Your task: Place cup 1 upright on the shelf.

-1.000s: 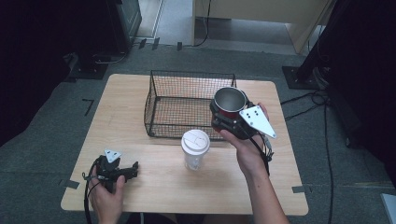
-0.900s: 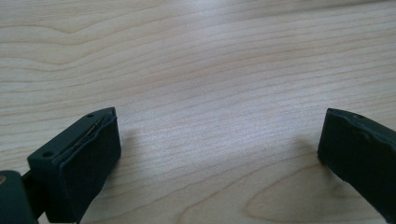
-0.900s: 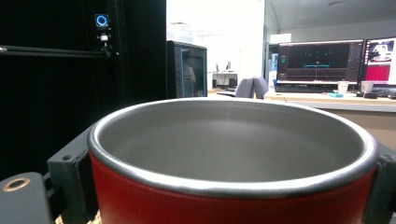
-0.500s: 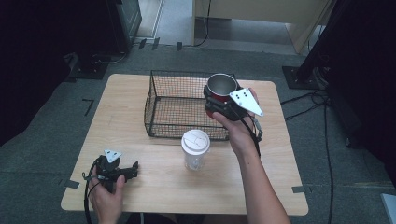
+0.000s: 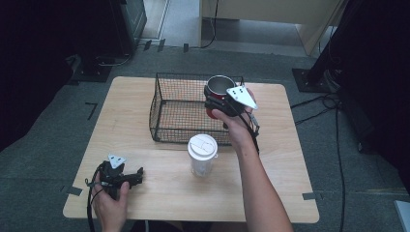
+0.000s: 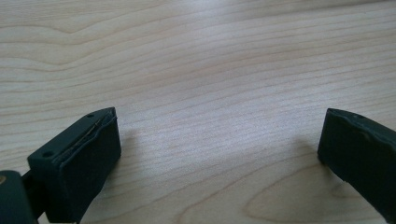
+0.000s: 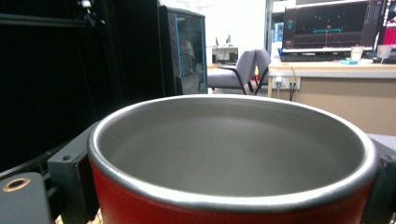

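Note:
A red mug (image 5: 218, 87) with a steel inside is held upright over the right part of the black wire basket (image 5: 167, 104), my right gripper (image 5: 215, 100) shut on its sides. In the right gripper view the mug (image 7: 224, 154) sits close up, a black jaw pressed against each side. My left gripper (image 5: 138, 175) rests on the table near the front left corner. Its jaws stand wide open in the left gripper view (image 6: 219, 140), with bare wood between them.
A clear cup with a white lid (image 5: 202, 153) stands upright on the wooden table (image 5: 290, 169) just in front of the basket, below the right forearm. Cables and dark stands lie on the floor around the table.
The right hand has carried the mug leftward and away from the person, from the basket's right edge to over its inside, and slightly lower. The left gripper has stayed put.

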Demonstrator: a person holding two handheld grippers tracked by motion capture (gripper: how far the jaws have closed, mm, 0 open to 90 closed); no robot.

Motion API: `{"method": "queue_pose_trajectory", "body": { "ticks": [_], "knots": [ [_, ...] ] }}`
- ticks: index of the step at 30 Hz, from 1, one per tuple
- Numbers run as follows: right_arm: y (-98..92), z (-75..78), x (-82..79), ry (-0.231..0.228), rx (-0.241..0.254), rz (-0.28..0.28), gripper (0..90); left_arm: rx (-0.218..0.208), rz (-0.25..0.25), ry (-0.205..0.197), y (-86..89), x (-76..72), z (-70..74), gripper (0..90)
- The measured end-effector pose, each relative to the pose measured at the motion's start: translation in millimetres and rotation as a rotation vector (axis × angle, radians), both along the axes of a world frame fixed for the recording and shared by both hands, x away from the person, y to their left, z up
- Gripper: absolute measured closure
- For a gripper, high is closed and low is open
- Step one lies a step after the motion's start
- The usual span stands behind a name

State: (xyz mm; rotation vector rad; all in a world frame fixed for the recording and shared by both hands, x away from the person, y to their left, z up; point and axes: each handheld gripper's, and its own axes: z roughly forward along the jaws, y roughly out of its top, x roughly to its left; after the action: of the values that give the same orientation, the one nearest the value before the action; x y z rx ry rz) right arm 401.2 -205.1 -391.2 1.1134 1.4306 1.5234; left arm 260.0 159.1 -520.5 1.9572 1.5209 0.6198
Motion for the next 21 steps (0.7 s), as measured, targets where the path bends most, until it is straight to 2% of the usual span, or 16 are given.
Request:
{"method": "queue_pose_trajectory", "body": {
  "ticks": [4, 9, 12, 21],
  "knots": [
    [5.1, -9.3, 9.8, 0.02, -0.003, 0.01, 7.1, 0.001, -0.001, 0.0, 0.1, 0.0, 0.0, 0.1],
    [11.7, -19.0, 17.5, 0.046, -0.032, 0.016, 7.1, 0.001, 0.0, 0.0, 0.1, 0.0, 0.0, 0.1],
    [13.5, -25.0, 23.0, 0.047, -0.046, 0.012, 7.1, 0.001, 0.0, 0.0, 0.1, 0.0, 0.0, 0.0],
    [15.0, -39.1, 33.7, 0.099, -0.071, 0.018, 7.1, 0.0, 0.0, 0.0, 0.0, 0.0, 0.0, 0.0]
  ]
}}
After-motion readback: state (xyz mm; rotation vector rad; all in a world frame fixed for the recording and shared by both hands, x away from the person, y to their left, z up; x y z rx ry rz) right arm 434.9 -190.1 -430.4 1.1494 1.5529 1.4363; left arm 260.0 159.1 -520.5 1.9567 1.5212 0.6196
